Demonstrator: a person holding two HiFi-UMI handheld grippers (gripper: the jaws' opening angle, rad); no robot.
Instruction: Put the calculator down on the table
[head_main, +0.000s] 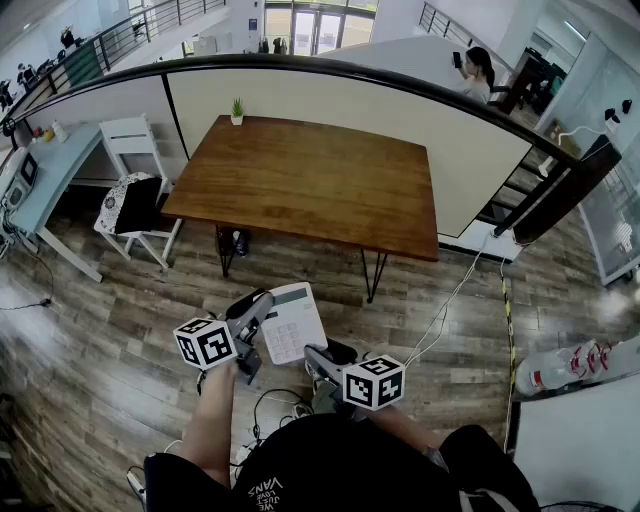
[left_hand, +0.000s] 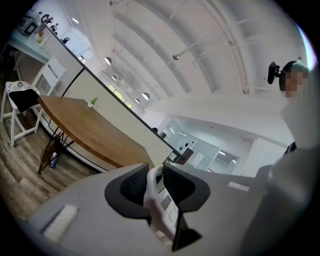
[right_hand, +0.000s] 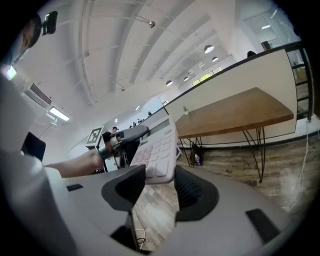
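The white calculator (head_main: 292, 322) hangs in the air over the wooden floor, well short of the brown wooden table (head_main: 310, 180). My left gripper (head_main: 258, 308) is shut on its left edge; in the left gripper view the calculator (left_hand: 156, 200) stands edge-on, clamped between the two dark pads. My right gripper (head_main: 322, 358) sits just under the calculator's near right corner with its jaws wide open. In the right gripper view that corner of the calculator (right_hand: 157, 150) floats above the gap and neither pad presses on it.
A small potted plant (head_main: 237, 110) stands at the table's far left corner. A white chair (head_main: 135, 200) with a dark cover is left of the table, and a curved partition wall (head_main: 480, 150) runs behind it. Cables (head_main: 450, 300) lie on the floor.
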